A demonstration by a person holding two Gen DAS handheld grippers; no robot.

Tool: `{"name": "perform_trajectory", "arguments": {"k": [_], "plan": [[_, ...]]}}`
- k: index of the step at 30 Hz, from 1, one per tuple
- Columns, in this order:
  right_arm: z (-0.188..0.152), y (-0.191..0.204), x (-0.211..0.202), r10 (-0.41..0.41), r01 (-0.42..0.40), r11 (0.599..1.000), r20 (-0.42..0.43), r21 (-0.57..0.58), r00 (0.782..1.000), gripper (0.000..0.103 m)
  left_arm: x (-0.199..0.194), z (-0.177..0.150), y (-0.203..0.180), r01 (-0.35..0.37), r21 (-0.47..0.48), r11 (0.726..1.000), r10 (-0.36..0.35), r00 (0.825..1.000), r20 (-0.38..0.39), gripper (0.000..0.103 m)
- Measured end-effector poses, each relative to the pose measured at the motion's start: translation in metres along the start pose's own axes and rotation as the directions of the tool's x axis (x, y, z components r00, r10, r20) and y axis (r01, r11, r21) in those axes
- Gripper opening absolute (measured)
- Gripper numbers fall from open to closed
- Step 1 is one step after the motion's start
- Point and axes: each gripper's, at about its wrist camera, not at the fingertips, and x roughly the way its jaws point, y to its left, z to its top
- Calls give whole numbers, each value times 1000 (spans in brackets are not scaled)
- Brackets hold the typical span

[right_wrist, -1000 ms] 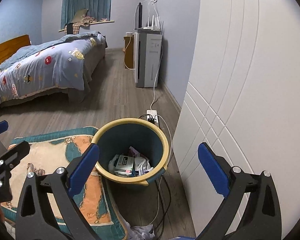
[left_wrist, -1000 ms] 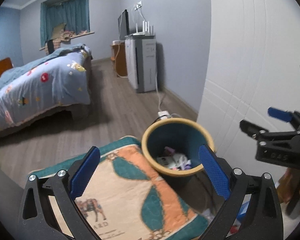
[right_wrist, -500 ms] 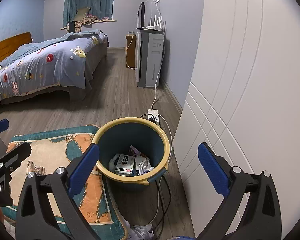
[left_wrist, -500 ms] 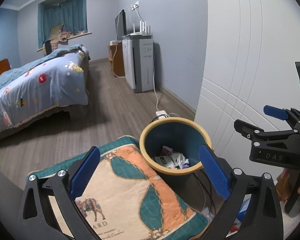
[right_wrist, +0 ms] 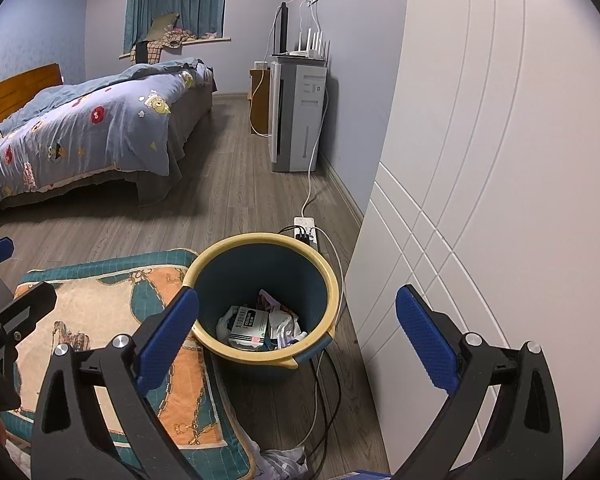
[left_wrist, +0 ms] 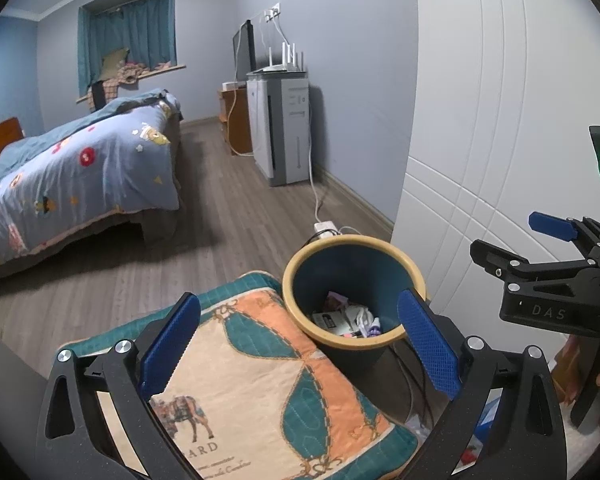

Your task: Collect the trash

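Wood floor [right_wrist: 236, 200], bed [right_wrist: 80, 136], rug [left_wrist: 260, 380].

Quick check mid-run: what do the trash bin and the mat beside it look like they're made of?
The trash bin looks like moulded plastic: smooth teal wall, slightly glossy rolled yellow rim. The mat looks like quilted fabric: stitched lines, printed pattern, soft puffy edge. Neither is certain from the look alone.

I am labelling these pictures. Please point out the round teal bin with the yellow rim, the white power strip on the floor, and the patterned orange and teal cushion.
Round teal bin [right_wrist: 236, 246]: right wrist view, yellow rim.
White power strip [right_wrist: 305, 224]: right wrist view, top face.
Patterned cushion [left_wrist: 256, 364]: left wrist view, orange centre.
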Motion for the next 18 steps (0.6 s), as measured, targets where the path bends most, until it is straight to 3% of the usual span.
{"name": "perform_trajectory", "arguments": {"k": [18], "plan": [[-1,1,0,-3,3,1000,-1,-1,1000,97,-2,2,2,-14,13,1000,14,1000,7,98]]}}
